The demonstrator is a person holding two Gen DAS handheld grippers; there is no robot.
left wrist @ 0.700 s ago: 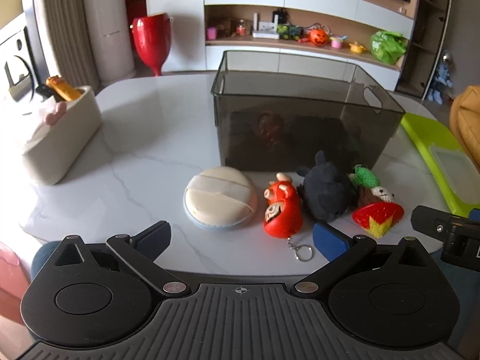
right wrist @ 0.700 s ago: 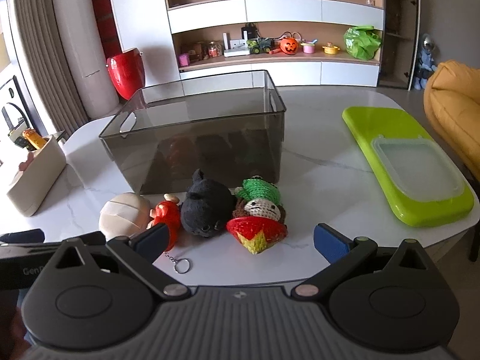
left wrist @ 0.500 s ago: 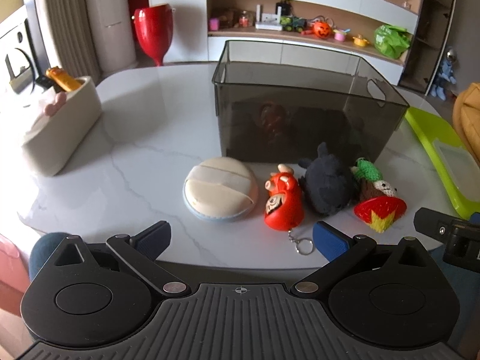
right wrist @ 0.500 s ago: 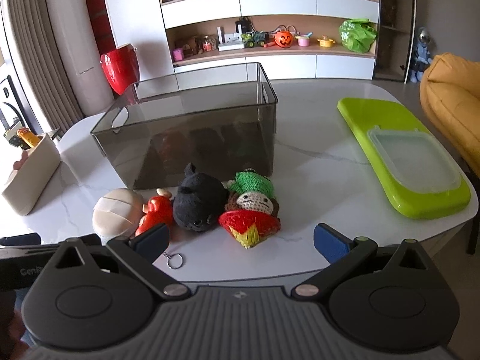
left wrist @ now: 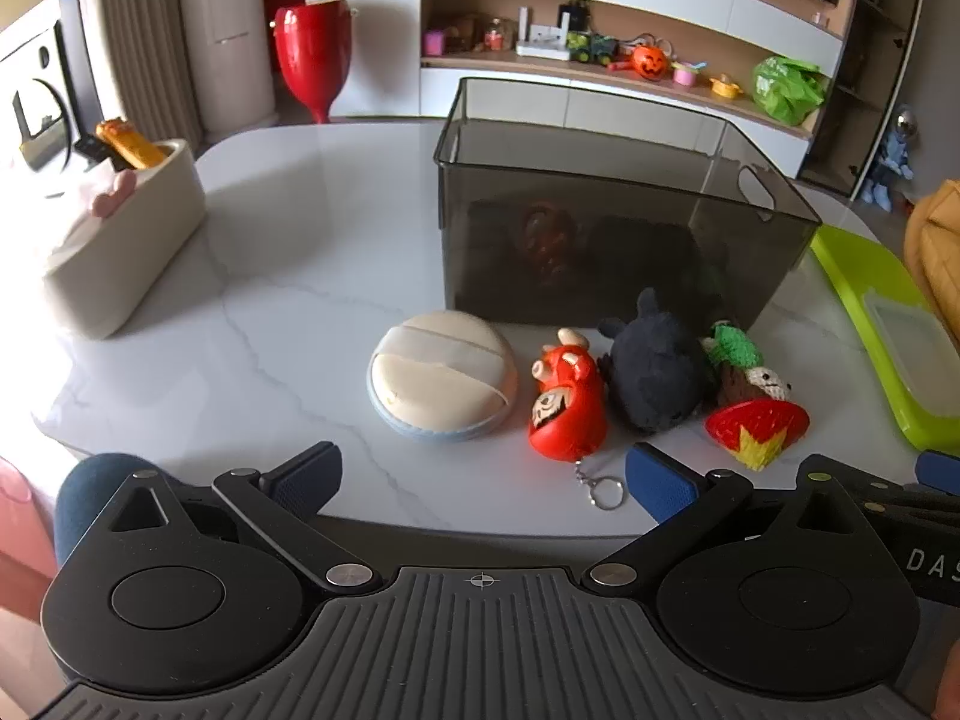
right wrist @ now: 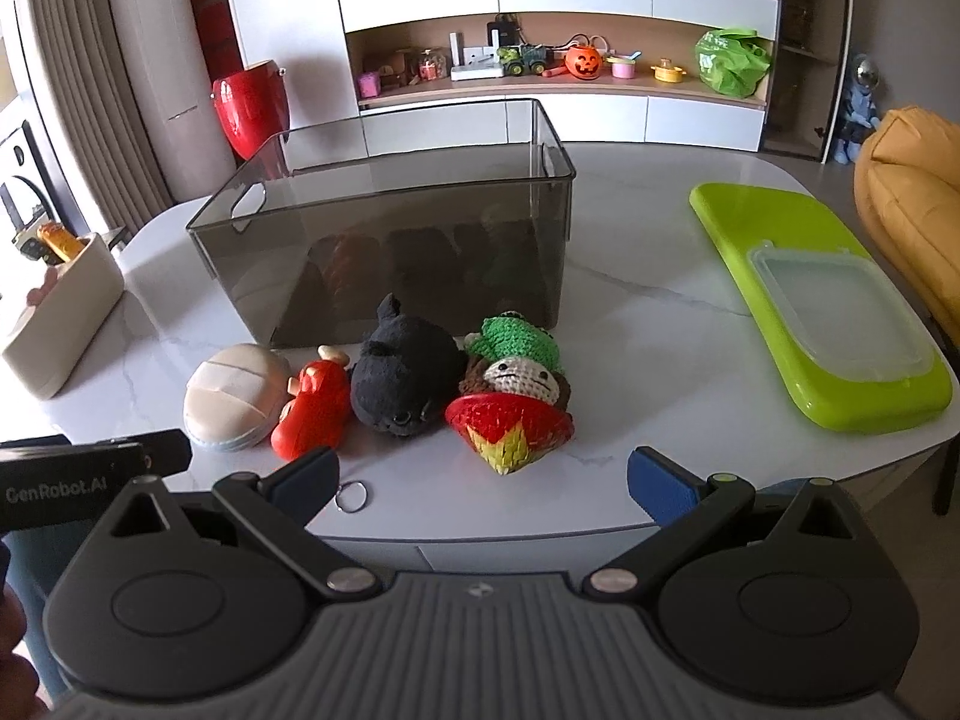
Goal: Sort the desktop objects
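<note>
Both pairs of jaws stand wide apart with nothing between them. The left gripper and the right gripper hang side by side over the near edge of a white marble table, both angled downward.

Four small things lie in a row on the table, just in front of a smoky see-through bin. From left to right: a round cream puff; a red doll on its back, its key ring trailing toward the table edge; a black plush; and a crochet toy with a green top, a pale face and a red and yellow base. The plush touches the doll and the crochet toy; the puff sits just beside the doll.

A white holder sits at the table's left edge. A lime tray carrying a clear lid lies at the right, well apart from the toys.
</note>
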